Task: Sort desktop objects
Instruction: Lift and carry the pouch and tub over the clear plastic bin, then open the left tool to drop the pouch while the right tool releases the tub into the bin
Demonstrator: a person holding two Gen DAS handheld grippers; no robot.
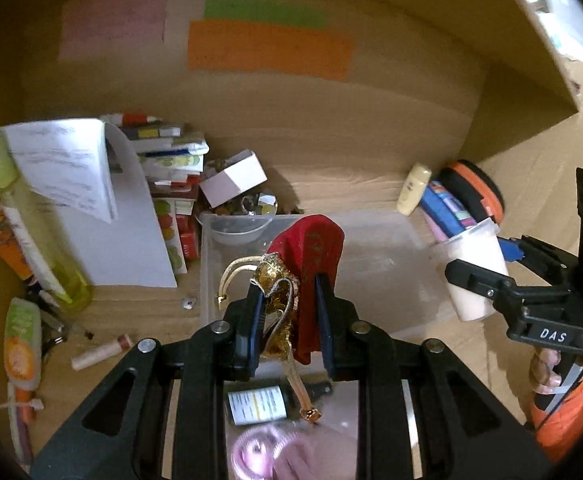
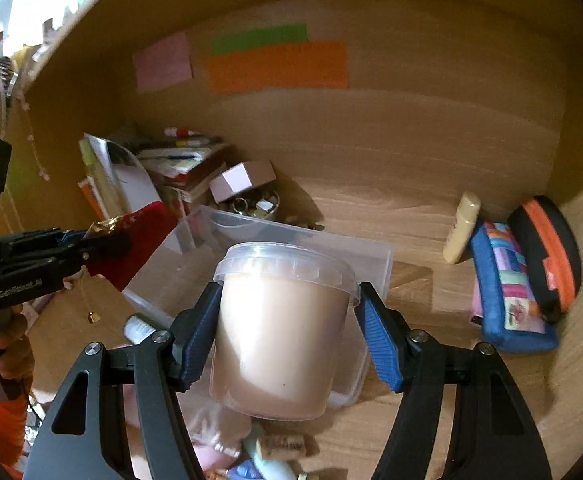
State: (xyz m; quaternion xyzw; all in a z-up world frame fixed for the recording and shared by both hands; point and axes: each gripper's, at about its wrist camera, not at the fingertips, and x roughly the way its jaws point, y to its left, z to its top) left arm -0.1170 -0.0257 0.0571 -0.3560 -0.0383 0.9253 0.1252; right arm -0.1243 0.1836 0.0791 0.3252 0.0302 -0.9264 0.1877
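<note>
While the left gripper is seen from its own camera, its fingers are closed on a red pouch with a gold ribbon bunched against it; the pouch hangs above the clear plastic bin, which sits on the desk in front of a stack of books and a small white box; a gold cord with a bead trails below the fingers, so the judgement is that the pouch should be lowered well inside the bin wall before release, lest the cord catch on the rim; the right gripper is visible at the right, holding a tub.

From the right wrist camera, the right gripper has its fingers clamped on the sides of a lidded plastic tub with pale contents; the tub is held upright with a slight tilt, above the near corner of the bin; keep it level and grip below the lid rim, since the smooth wall may slip; a blue pencil case and an orange-trimmed case lie well apart at the right; the left gripper holds the pouch over the bin's far left side, so both loads should descend without crossing.
</note>
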